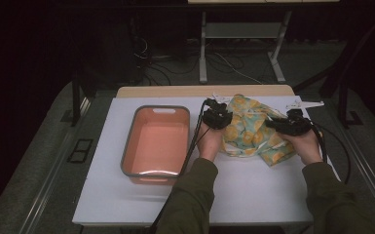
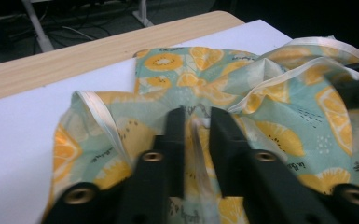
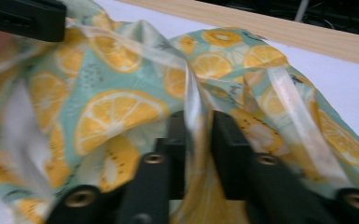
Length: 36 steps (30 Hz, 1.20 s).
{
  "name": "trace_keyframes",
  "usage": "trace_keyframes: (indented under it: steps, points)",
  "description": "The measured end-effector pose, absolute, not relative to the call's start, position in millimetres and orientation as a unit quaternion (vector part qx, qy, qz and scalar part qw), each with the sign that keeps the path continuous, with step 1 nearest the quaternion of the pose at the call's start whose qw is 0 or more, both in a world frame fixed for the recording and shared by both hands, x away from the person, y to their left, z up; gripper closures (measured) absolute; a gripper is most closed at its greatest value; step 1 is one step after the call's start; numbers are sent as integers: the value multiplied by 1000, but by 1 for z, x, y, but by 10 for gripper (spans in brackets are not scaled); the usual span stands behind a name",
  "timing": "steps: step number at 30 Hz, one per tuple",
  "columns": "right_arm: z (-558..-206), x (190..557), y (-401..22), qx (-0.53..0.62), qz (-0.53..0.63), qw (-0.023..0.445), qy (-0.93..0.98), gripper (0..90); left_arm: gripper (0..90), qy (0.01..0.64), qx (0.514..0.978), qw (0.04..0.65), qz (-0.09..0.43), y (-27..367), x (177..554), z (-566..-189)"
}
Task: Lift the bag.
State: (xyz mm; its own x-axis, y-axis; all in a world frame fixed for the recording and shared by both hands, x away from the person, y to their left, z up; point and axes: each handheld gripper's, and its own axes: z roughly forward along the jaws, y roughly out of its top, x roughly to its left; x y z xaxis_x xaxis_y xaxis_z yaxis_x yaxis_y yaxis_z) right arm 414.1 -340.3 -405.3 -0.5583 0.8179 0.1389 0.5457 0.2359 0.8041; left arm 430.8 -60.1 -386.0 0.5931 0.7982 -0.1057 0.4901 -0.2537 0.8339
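1. The white table top carries everything here.
2. An orange tub with a grey rim sits left of the lemon-print cloth — apart from it.
3. The cloth lies crumpled between both tools.
4. The left gripper stands at the cloth's left edge, jaws narrow, a white-hemmed fold between them.
5. The right gripper stands at its right edge — jaws narrow around a raised fold.
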Motion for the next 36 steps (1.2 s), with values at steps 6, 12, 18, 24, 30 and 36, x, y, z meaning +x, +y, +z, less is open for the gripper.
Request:
trace_keyframes:
  steps: [6, 12, 18, 24, 30, 36]
  points:
    - [-393, 403, -341, 433, 454, 148, 764, 379, 462, 404, 771, 464, 166, -51, 422, -370]
    - [-377, 392, -344, 429, 480, 151, 750, 203, 249, 378, 783, 472, 147, -42, 409, -353]
    - [-364, 379, -342, 412, 493, 149, 752, 177, 167, 346, 802, 463, 148, -29, 393, -345]
    - [-357, 362, -337, 384, 501, 144, 762, 178, 150, 318, 808, 474, 141, -2, 377, -342]
    - [-355, 343, -325, 356, 503, 136, 776, 177, 146, 307, 808, 483, 139, 35, 358, -346]
    - [-359, 333, -313, 340, 509, 123, 781, 178, 141, 301, 803, 498, 129, 67, 342, -349]
